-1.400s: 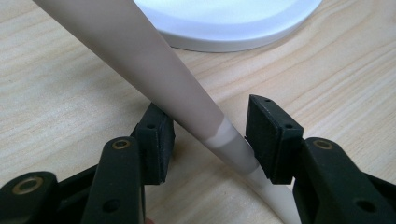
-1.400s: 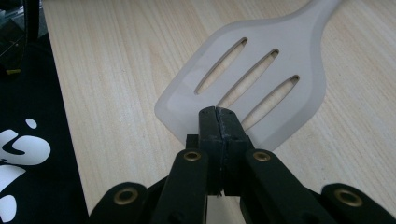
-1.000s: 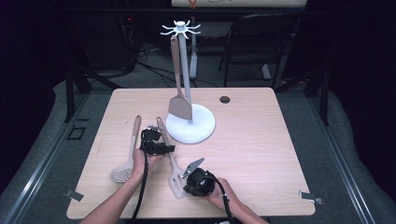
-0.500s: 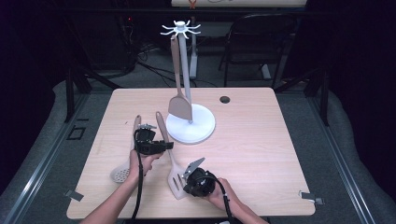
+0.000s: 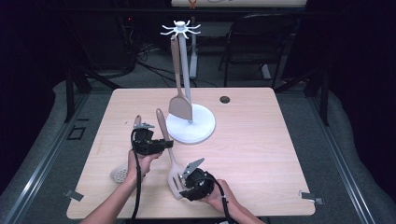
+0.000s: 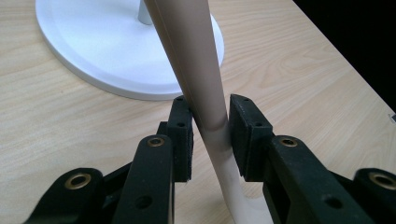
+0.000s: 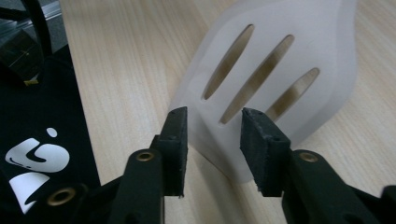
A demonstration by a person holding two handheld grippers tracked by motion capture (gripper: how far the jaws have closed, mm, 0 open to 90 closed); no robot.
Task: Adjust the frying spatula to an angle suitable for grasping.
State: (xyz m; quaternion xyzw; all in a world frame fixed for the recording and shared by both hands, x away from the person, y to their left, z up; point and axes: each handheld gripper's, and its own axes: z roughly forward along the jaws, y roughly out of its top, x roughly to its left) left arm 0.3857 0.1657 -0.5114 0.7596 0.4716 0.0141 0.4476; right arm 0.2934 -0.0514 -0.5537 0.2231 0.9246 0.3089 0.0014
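Left gripper [image 5: 161, 146]: its two black jaws stand on both sides of the handle of the slotted spatula [image 5: 169, 161]. In the left gripper view [image 6: 210, 122] the left pad touches the handle and the right pad is just beside it, so the handle is clamped or almost clamped. I read it as grasping the handle.

Right gripper [image 5: 192, 166]: its jaws are spread apart and hold nothing. In the right gripper view [image 7: 212, 121] the pale blade of the slotted spatula [image 7: 275, 79] lies just past the tips, with its near edge between them.

Slotted spatula, place: it lies on the table [image 5: 261, 154] in front of the white stand [image 5: 190, 122]. The handle end points to the stand's round base and comes just beside it. The blade with three slots is on the person's side, near the right gripper.

Handle, detail: in the left gripper view the slotted spatula [image 6: 196, 70] is tan in the upper part and white below the pads, and it rises toward the white stand [image 6: 102, 51].

Hanging spatula [image 5: 180, 105]: it hangs from the top hooks of the stand, its blade low, just above the base.

Skimmer spoon [image 5: 122, 171]: it lies on the table to the left of the stand, behind the left hand, with the holed bowl toward the person.

Black disc [image 5: 225, 99]: it is on the table right of the stand, toward the far edge.
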